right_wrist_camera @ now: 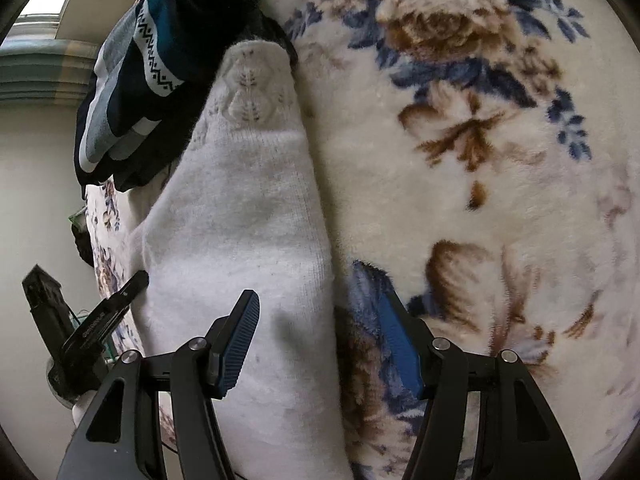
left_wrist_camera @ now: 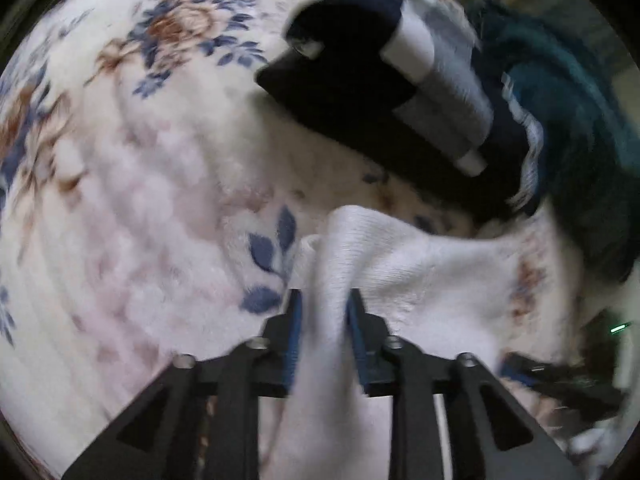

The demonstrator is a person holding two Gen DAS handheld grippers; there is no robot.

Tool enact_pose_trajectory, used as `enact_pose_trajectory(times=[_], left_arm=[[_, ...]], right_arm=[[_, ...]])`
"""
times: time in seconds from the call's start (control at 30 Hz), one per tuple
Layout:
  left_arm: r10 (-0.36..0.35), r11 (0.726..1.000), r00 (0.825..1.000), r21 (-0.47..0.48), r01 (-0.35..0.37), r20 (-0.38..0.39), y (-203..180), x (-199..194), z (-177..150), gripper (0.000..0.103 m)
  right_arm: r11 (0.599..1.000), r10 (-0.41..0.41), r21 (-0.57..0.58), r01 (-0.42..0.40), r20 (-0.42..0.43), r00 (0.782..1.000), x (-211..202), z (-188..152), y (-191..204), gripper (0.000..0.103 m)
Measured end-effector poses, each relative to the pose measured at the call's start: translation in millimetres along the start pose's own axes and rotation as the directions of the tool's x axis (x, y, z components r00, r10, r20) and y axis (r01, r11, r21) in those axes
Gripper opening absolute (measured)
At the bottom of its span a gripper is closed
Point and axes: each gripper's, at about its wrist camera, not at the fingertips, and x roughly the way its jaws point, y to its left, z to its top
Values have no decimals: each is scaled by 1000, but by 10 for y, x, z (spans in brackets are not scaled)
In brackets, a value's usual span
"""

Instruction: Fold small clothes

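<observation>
Left gripper (left_wrist_camera: pixel 322 300) pinches white garment (left_wrist_camera: pixel 360 256) (right gripper (right_wrist_camera: pixel 320 316) agape).

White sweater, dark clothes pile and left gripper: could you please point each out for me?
White sweater (right_wrist_camera: pixel 240 208): right wrist view, flat knit body.
Dark clothes pile (left_wrist_camera: pixel 344 76): left wrist view, navy top fold.
Left gripper (left_wrist_camera: pixel 322 300): left wrist view, between fingertips.

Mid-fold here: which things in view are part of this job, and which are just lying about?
In the job:
- white knit garment, pinched by the left gripper
- right gripper, fingers open over the garment's edge
- dark patterned clothes pile, likely next

Lying about:
- floral blanket, just the work surface
</observation>
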Motion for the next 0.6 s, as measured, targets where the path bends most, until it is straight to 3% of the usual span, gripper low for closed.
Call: enact_pose_trajectory(times=[0.07,0.13,0.3,0.37,0.4,0.47,0.5,0.6], left_arm=[[-55,998,998,-39,56,28,69,-184,-97,33],[-78,996,997,-43,77,-11,80,-171,-179,36],[9,998,992,66,-1,-122,-46,269,-372,35],[-82,996,992,38,86,-100,-82,284,-370,24],[-137,990,986,21,140,-99,-100,276,-361,12],[-272,962,959,-21,271,-79,-97,199,-321,12],[-295,954,953,-66,291,-70,-21,196,-288,12],[-141,987,986,-91,133,-90,334,249,-229,16]], right_arm=[[1000,12,-2,-12,-5,1000,-4,7,11,65],[1000,22,1,-22,-5,1000,-30,-14,-15,65],[999,41,31,-40,-34,999,24,-92,-91,65],[999,39,34,-37,-46,998,56,-130,-125,65],[999,39,33,-38,-55,998,98,-142,-114,65],[999,45,27,-43,-62,997,128,-168,-115,65],[999,46,18,-45,-66,997,149,-178,-90,65],[999,42,3,-42,-80,996,222,-199,-32,65]])
